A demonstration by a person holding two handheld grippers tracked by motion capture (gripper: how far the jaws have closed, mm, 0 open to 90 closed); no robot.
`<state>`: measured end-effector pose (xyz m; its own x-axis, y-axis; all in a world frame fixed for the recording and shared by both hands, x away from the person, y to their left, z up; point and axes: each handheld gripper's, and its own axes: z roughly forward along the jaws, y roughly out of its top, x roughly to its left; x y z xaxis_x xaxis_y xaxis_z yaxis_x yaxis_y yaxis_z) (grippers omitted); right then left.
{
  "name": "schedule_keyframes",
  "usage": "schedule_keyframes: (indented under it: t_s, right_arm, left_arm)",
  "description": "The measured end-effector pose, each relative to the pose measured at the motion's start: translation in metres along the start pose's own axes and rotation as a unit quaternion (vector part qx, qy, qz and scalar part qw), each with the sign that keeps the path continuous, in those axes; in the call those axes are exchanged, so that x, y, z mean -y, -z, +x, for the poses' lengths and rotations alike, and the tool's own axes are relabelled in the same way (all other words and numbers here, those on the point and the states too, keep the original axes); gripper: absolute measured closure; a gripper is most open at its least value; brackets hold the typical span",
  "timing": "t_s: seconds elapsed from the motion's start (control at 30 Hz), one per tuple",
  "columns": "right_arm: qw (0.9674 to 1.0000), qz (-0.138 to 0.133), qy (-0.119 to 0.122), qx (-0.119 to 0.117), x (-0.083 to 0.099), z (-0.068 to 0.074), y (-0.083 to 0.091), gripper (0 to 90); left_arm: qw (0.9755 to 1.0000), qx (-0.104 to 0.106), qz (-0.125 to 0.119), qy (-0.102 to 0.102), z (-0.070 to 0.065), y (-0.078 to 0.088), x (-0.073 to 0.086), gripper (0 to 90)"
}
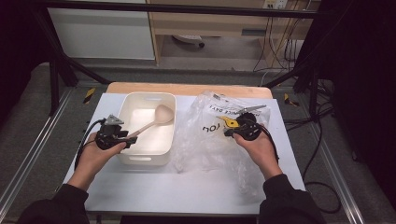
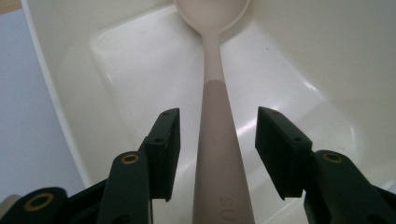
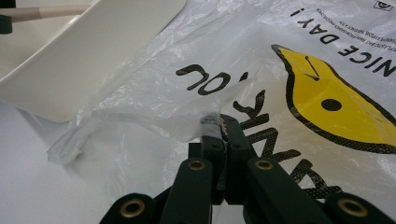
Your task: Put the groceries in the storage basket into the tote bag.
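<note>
Left claw (image 1: 122, 138) sits at the 9 o'clock edge of the white bin (image 1: 164, 150), jaws spread either side of the spoon (image 1: 152, 122) handle. In the left gripper view the handle (image 2: 215, 154) runs up between the two pads with a gap on each side, so no pinch. Spoon is pale pink-beige; its bowl lies inside the bin toward 1 o'clock and its handle slants back over the bin's near-left rim to the claw. Left hand (image 1: 95, 156) wraps the gripper body.

Right claw (image 1: 229, 132) is pressed together on a fold of the clear plastic bag (image 1: 205, 149). The right gripper view shows the film bunched between the closed tips (image 3: 219, 125). The bag has black lettering and a yellow smiley print (image 3: 327, 107) and lies crumpled at 3 o'clock of the bin, touching its side wall. Right hand (image 1: 259, 144) rests on top of the bag.

Bin and bag both sit on the white tabletop (image 1: 187, 186), bin left of centre, bag right of centre. The bin's rim (image 3: 93, 60) shows at 10 o'clock in the right gripper view.
</note>
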<state>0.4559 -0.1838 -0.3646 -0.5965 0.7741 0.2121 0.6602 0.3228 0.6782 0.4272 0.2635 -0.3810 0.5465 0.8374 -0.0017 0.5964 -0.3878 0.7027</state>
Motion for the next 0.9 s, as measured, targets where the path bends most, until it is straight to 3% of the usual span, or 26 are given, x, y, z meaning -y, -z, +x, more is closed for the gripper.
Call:
schedule_keyframes:
  t_s: [0.23, 0.4, 0.57, 0.73, 0.9]
  right_arm:
    - [1.0000, 0.001, -0.001, 0.000, -0.0001, 0.0007, -0.0004, 90.0]
    - [1.0000, 0.001, -0.001, 0.000, 0.0000, 0.0007, -0.0003, 90.0]
    - [1.0000, 0.001, 0.000, 0.000, -0.0003, 0.0007, -0.0020, 90.0]
    - [1.0000, 0.003, -0.001, -0.001, -0.0006, 0.0017, -0.0031, 90.0]
    - [1.0000, 0.002, -0.001, -0.001, -0.0006, 0.0017, -0.0029, 90.0]
  left_arm:
    - [1.0000, 0.005, -0.001, -0.001, 0.0002, 0.0003, 0.0004, 55.6]
    - [0.9998, 0.006, 0.015, -0.010, 0.0023, -0.0006, -0.0010, 61.3]
    - [0.9993, 0.002, 0.036, -0.011, 0.0032, -0.0040, -0.0036, 61.5]
    - [0.9994, 0.007, 0.033, -0.005, 0.0052, -0.0044, -0.0024, 60.7]
    - [0.9995, 0.014, 0.027, -0.003, 0.0080, -0.0025, -0.0019, 68.3]
